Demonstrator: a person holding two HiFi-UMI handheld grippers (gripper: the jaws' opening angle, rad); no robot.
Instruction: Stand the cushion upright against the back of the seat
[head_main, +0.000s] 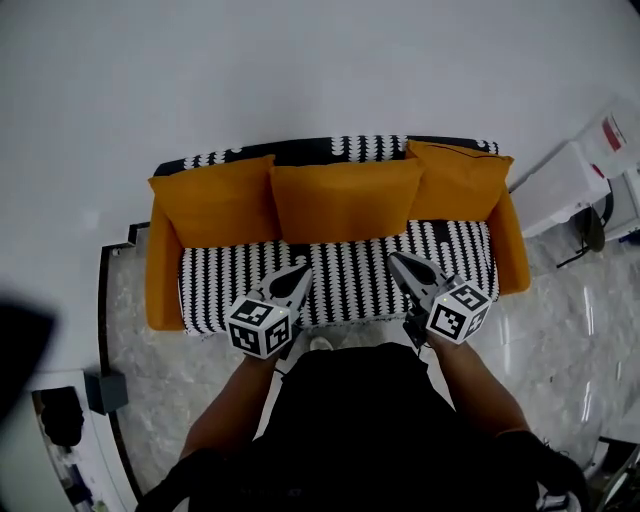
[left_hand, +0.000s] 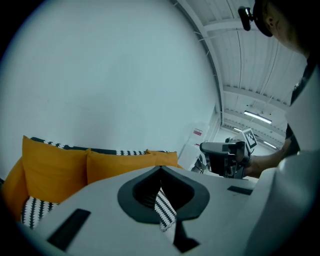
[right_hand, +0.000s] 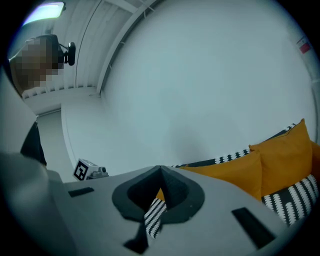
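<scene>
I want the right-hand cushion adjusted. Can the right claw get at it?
Probably yes: nothing lies on the striped seat between the right claw and that cushion, though its jaws are shut.

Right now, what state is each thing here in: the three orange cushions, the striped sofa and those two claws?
left cushion: upright, against the sofa's back.
middle cushion: upright, against the sofa's back.
right cushion: upright, against the sofa's back.
sofa: three cushions in a row along its back.
left claw: shut, holding nothing, over the seat's front.
right claw: shut, holding nothing, over the seat's front.
</scene>
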